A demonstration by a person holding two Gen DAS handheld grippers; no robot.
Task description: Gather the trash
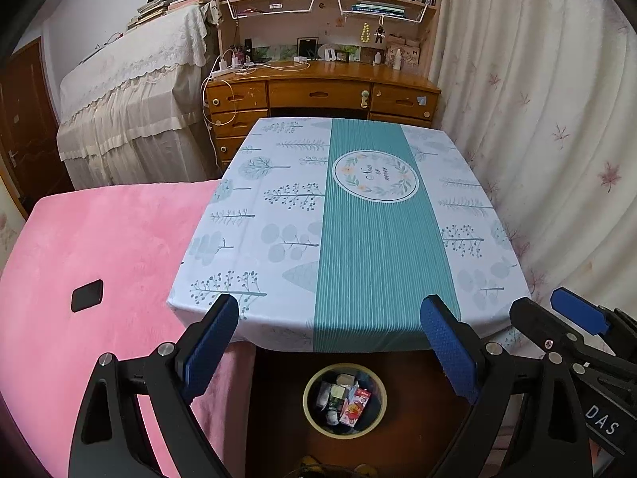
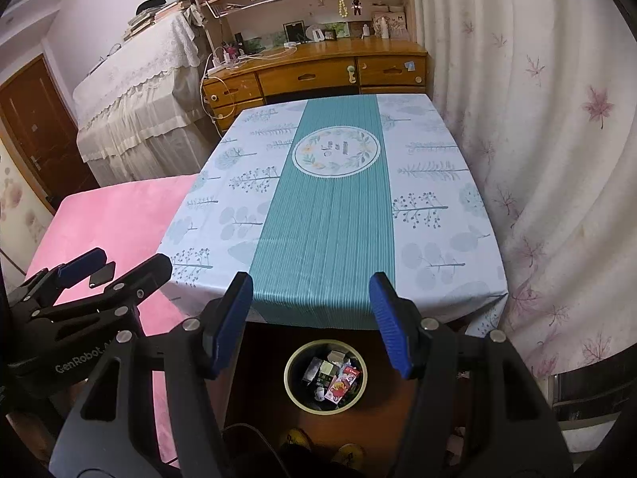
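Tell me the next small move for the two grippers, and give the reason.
Probably hold both back and do nothing more: the round bin with a pale rim on the floor already holds cartons and wrappers, the tablecloth with a green striped runner shows no litter, and the left gripper and right gripper are both open with nothing between the jaws.

Black gripper [image 1: 338,350] frames — blue ribbed pads, silver screws.

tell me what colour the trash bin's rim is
Pale yellow-green rim on the trash bin, clearest in the right wrist view.
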